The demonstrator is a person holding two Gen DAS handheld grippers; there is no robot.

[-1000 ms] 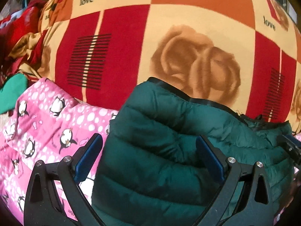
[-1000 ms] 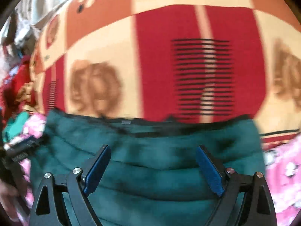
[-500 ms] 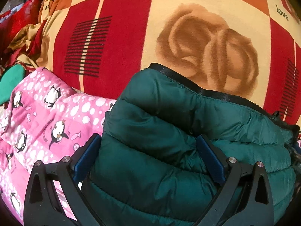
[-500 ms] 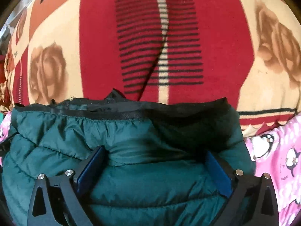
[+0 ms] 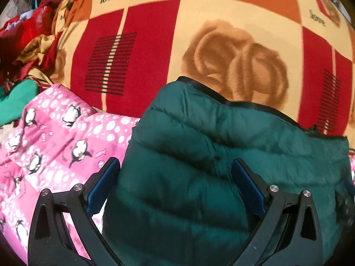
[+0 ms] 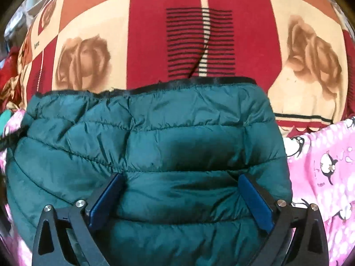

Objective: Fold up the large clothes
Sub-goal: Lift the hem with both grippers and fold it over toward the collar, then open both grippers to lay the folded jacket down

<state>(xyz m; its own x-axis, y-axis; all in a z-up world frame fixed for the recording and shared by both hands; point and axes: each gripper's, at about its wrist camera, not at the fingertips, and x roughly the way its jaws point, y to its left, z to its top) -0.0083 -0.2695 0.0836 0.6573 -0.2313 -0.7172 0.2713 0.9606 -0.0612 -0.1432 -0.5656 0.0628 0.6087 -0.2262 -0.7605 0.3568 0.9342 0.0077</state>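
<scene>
So the dark green puffer jacket (image 5: 199, 155) is lying bunched up on the big red, orange and cream rose blanket (image 5: 233, 51) with the "love" lettering on it, and its black-trimmed edge (image 6: 177, 84) runs along the far side of the jacket in both views. The left gripper (image 5: 175, 177) has its jaws spread wide, with a thick fold of the quilted green fabric bulging up between the two blue pads (image 5: 103, 184), so the padding fills the gap, but I honestly can't tell if it's pinching anything or just pushed into it. Same deal on the right gripper (image 6: 179, 190): jaws wide apart, blue pads (image 6: 255, 201) pressed against the puffy material on either side, with the jacket swelling between them and spreading out past both fingers. Just beside the jacket is a pink penguin-print quilt (image 5: 55, 137), touching it on the left in the left wrist view and showing up again on the right edge in the right wrist view (image 6: 328, 168). Off at the far left there's a messy heap of red clothes (image 5: 24, 28) and a bit of lighter green fabric (image 5: 17, 99) next to the pink quilt.
</scene>
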